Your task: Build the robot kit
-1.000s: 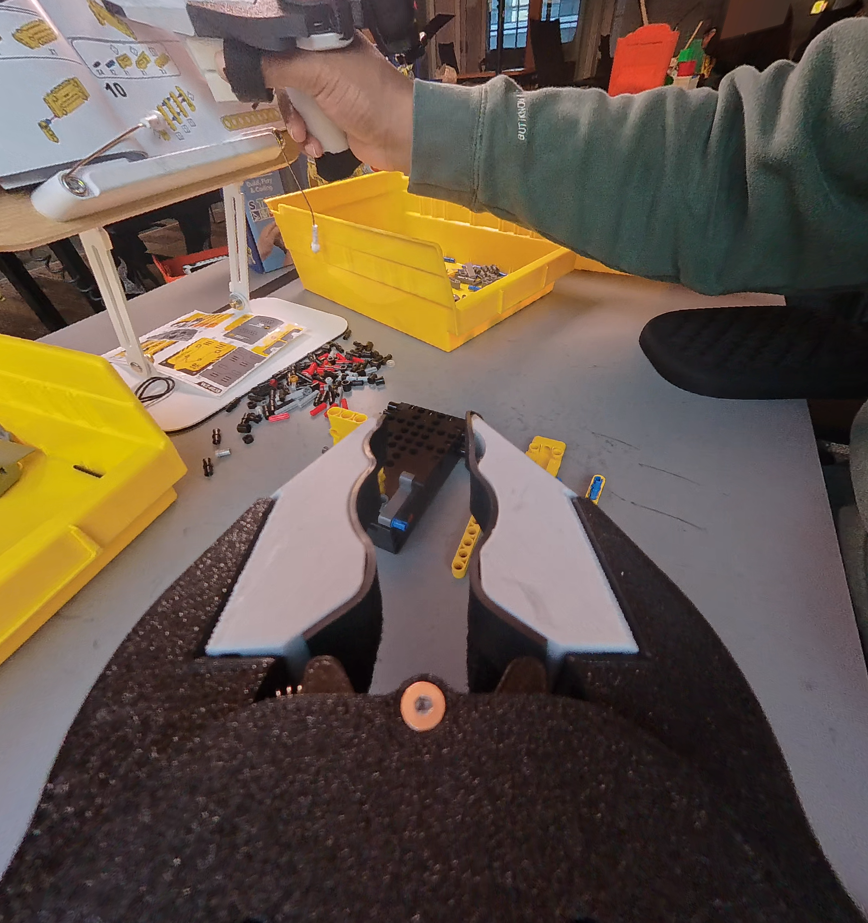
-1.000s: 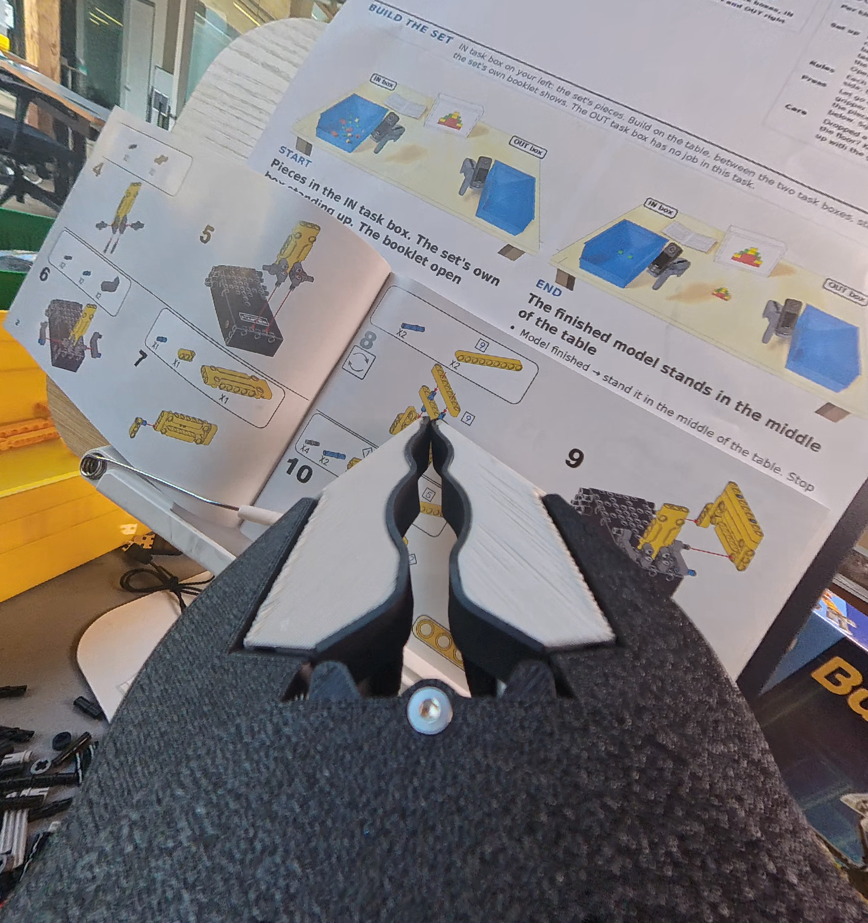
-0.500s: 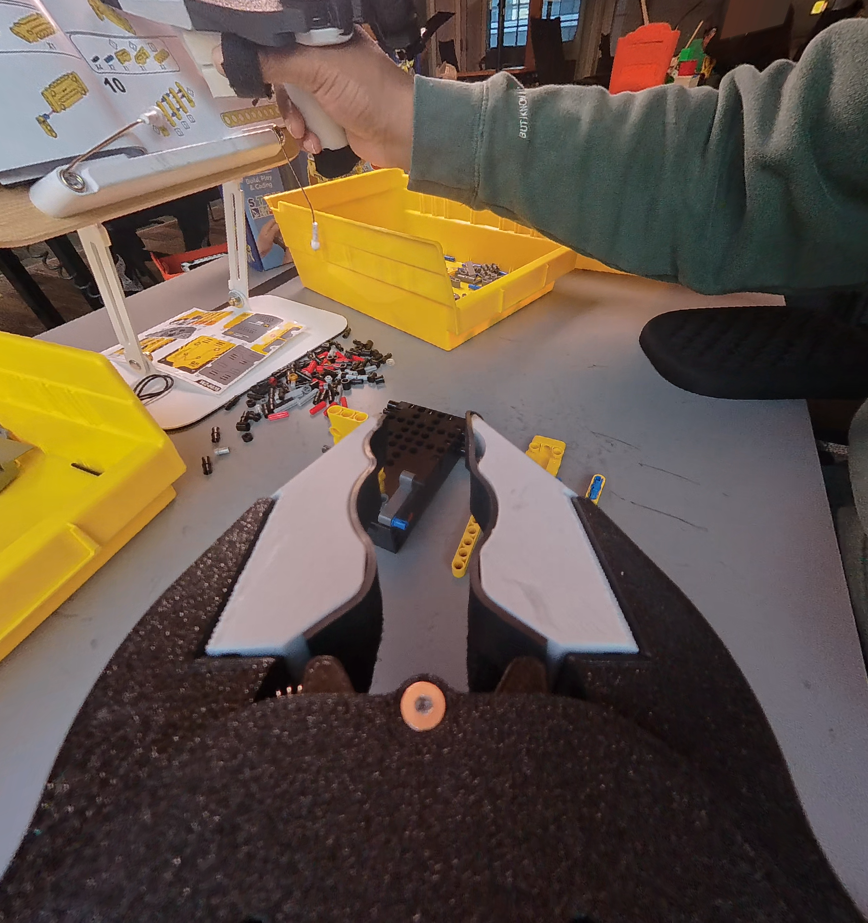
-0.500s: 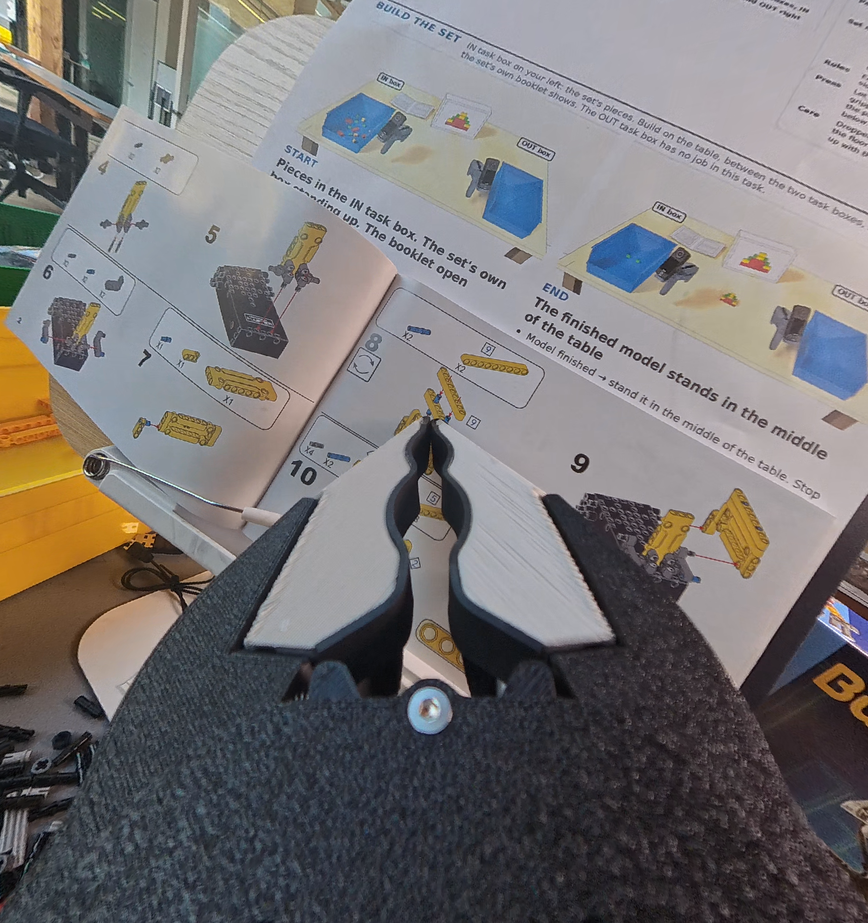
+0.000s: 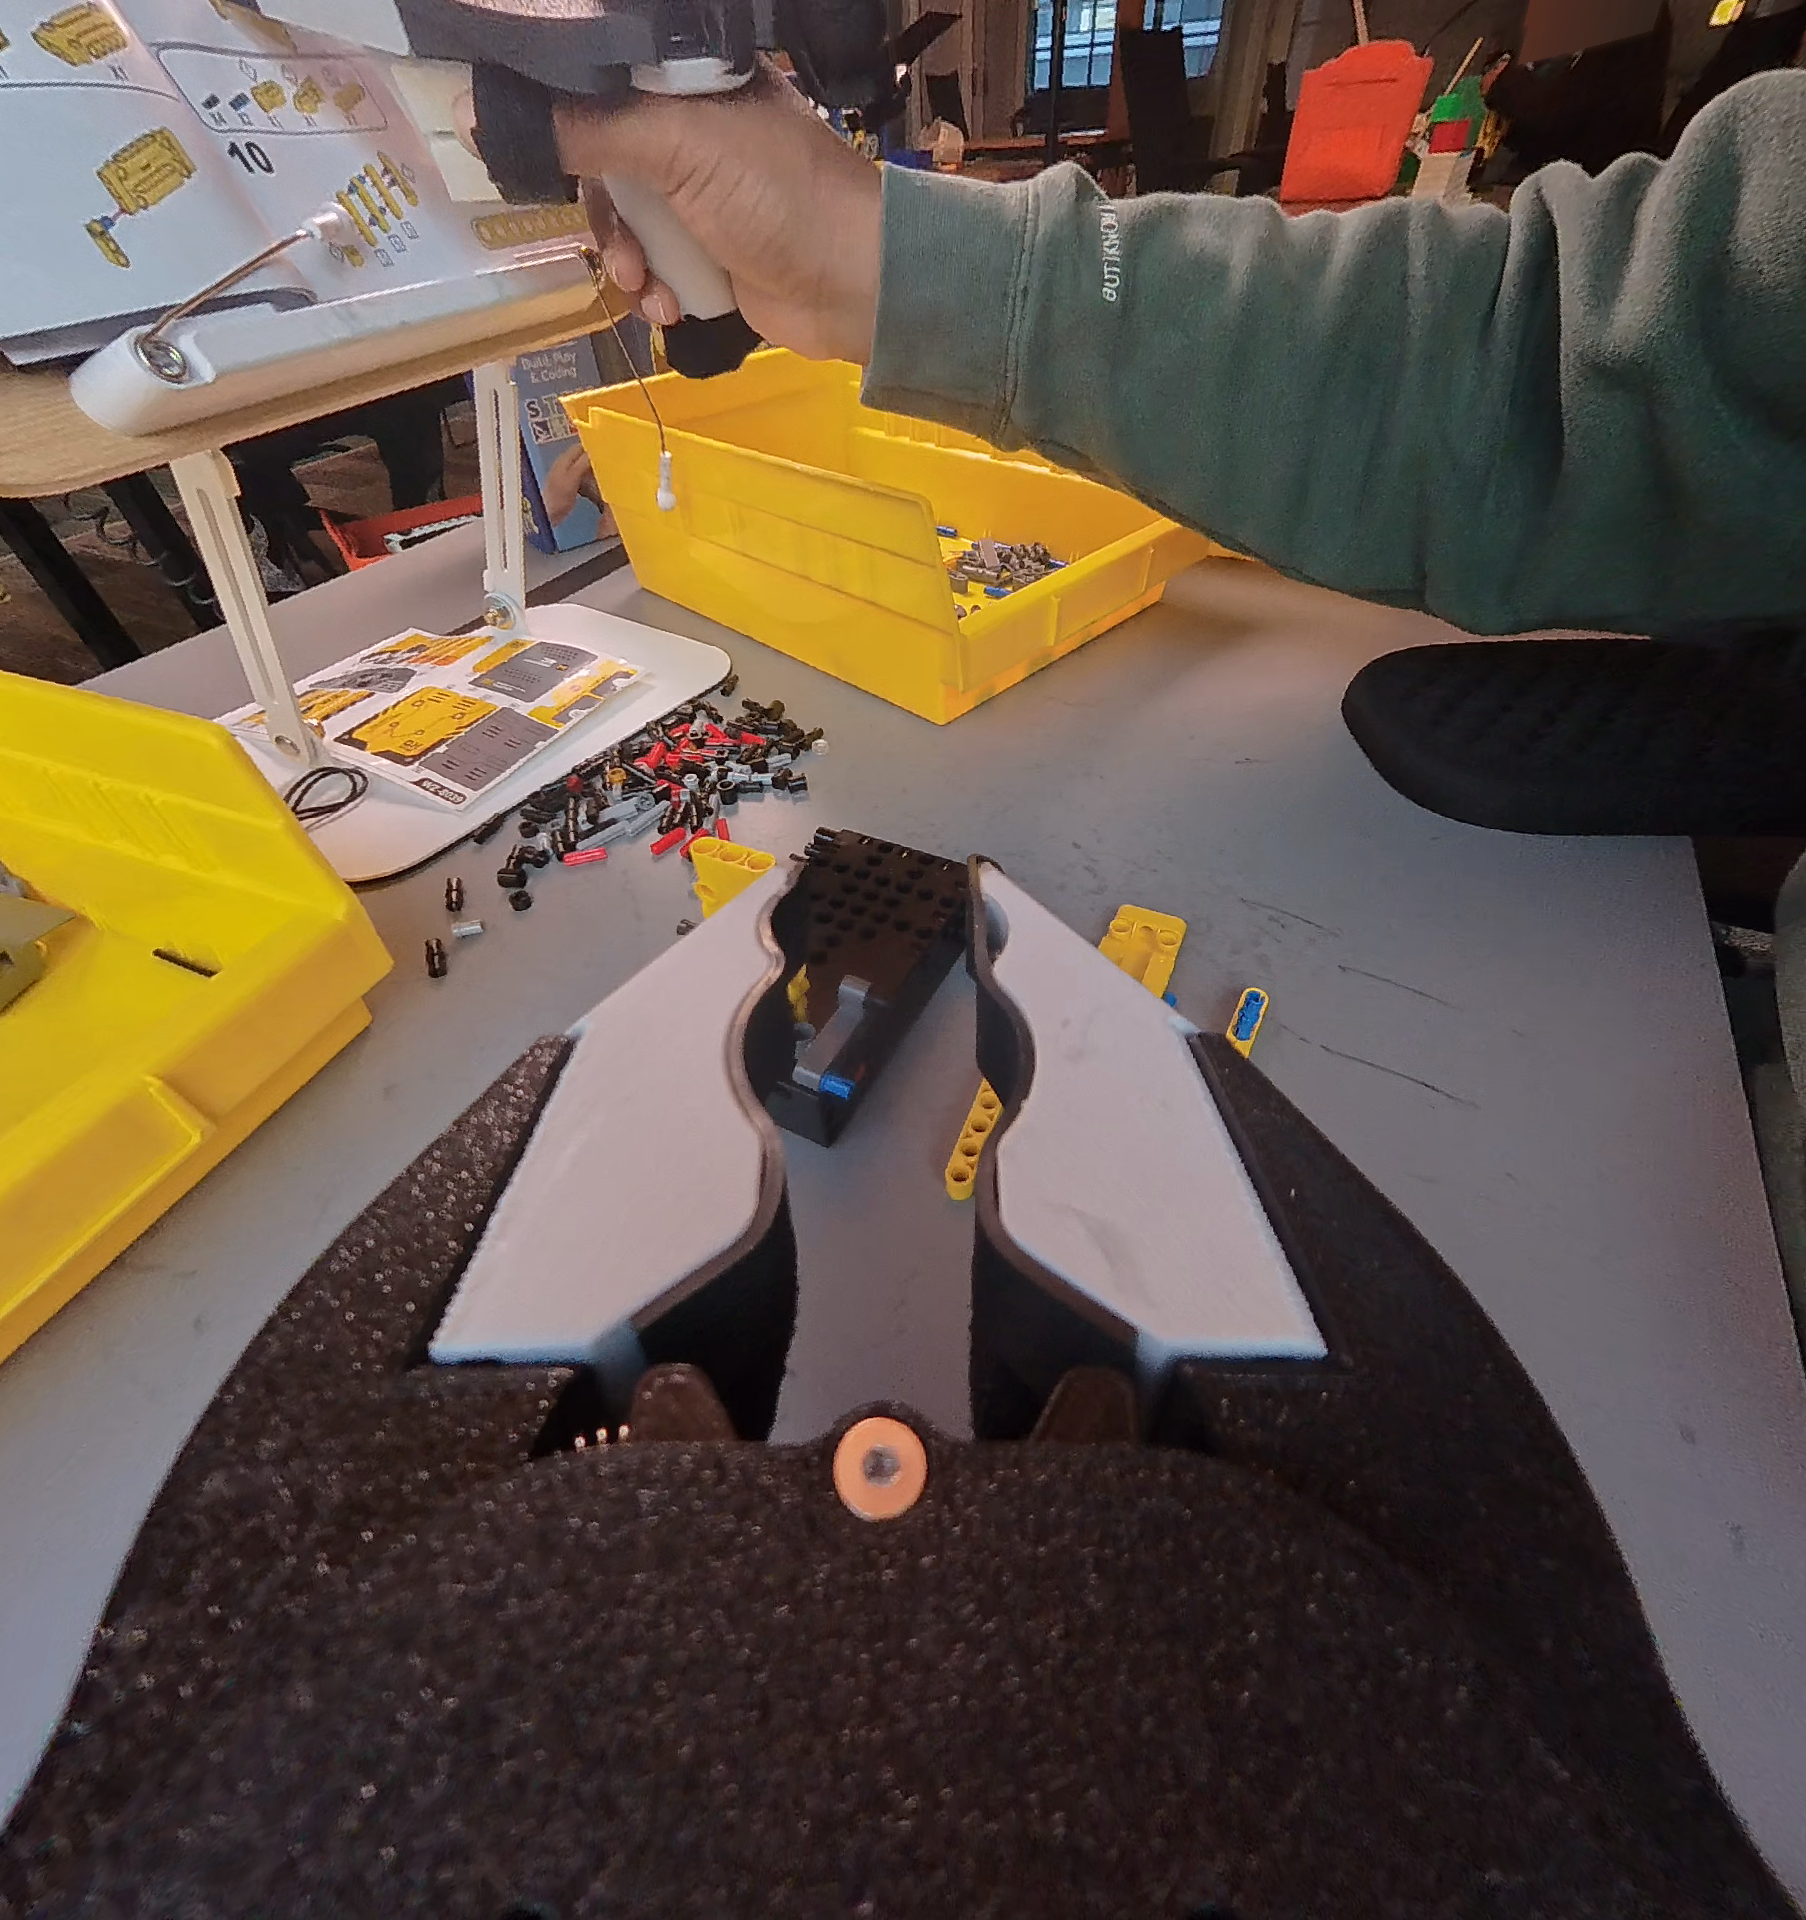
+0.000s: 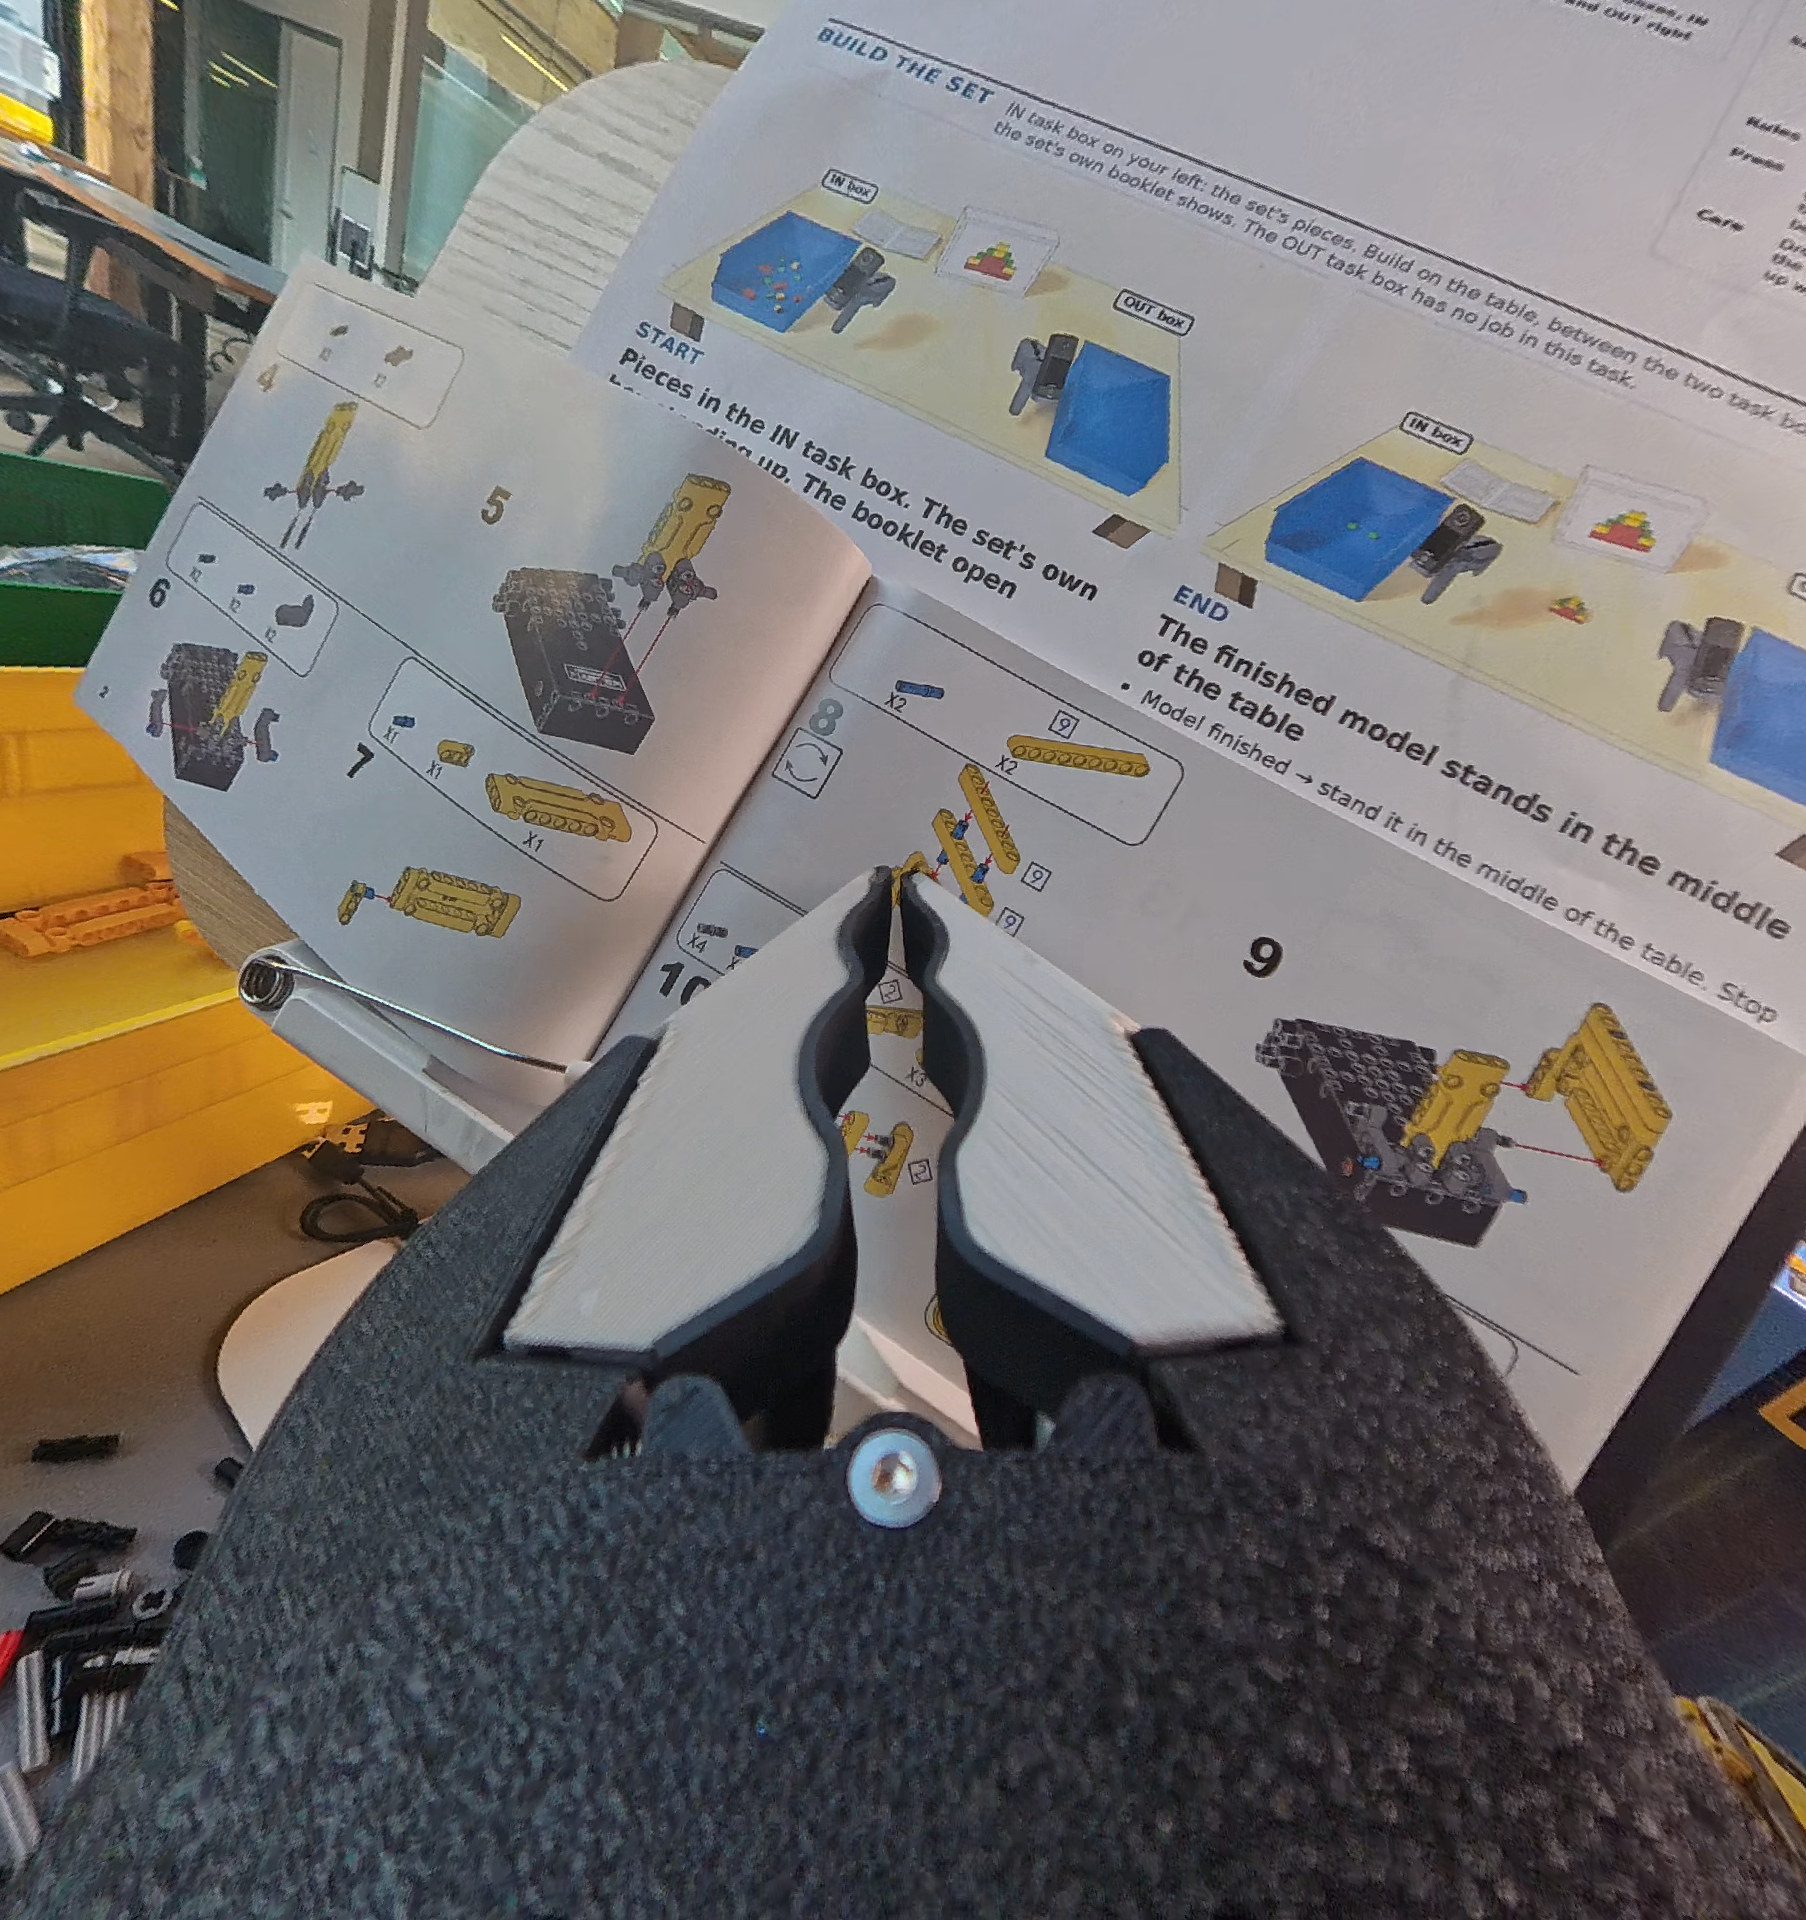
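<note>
The fingers (image 5: 660, 1081) of the left gripper (image 5: 871, 883) stand narrowly apart on either side of a black studded block (image 5: 868, 966), their tips at its two flanks. Whether the pads press on the block or merely stand beside it cannot be told. The block rests on the grey table (image 5: 1346, 1143); a grey part with a blue pin sits on its near end.

Just right of the block, partly behind the right-hand finger, lies a yellow perforated beam (image 5: 972, 1138). Beyond that are a small yellow plate (image 5: 1143, 940) and a short yellow-and-blue piece (image 5: 1245, 1016). A yellow connector (image 5: 727, 868) lies just left of the block's far end, next to a scattered heap of black, red and grey pins (image 5: 660, 790).

One yellow bin (image 5: 99, 1039) sits at the left and a second yellow bin (image 5: 774, 520) farther back. A white book stand (image 5: 359, 322) carries an open instruction booklet (image 6: 525, 665), with a printed sheet (image 6: 1294, 343) overlapping it at the top.

The right gripper (image 6: 894, 878) is raised before the booklet, tips together with nothing between them, pointing at the right-hand page. The left wrist view shows a hand (image 5: 743, 218) in a green sleeve (image 5: 1346, 364) holding its handle.
</note>
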